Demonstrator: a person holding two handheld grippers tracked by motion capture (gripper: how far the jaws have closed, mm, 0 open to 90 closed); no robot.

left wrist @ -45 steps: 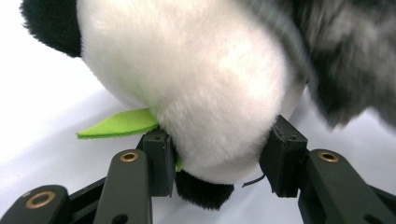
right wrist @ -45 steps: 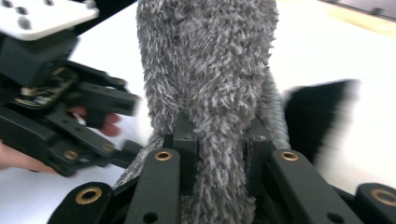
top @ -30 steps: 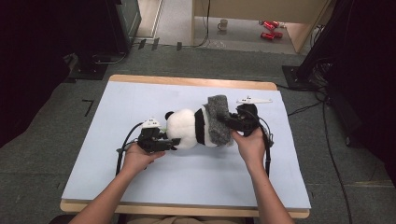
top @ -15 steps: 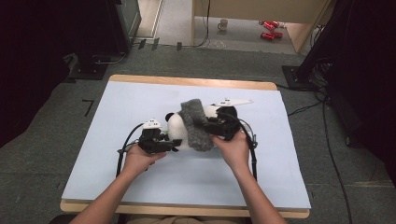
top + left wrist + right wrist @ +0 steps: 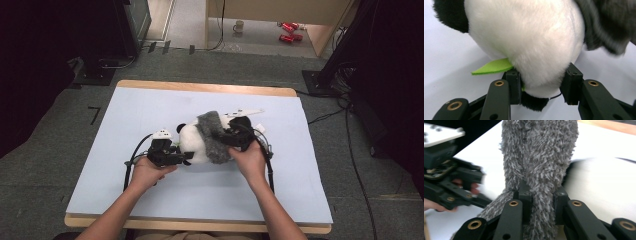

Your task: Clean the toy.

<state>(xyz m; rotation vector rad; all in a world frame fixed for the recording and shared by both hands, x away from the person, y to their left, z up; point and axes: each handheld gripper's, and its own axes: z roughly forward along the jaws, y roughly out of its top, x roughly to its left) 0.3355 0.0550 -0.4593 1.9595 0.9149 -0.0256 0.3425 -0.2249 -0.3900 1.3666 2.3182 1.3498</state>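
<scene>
A rectangular tabletop (image 5: 150, 115) with a pale blue-white surface and a light wooden edge showing along its far and near sides fills the middle of the high view, standing on grey carpeted floor (image 5: 45, 165). Near the centre of the frame a black-and-white plush panda toy (image 5: 192, 145) lies directly on the pale surface, with a shaggy grey fabric piece (image 5: 212, 137) draped across it. In the left gripper view a bright green felt leaf (image 5: 492, 67) sticks out from under the panda's white body, just above the surface.
</scene>
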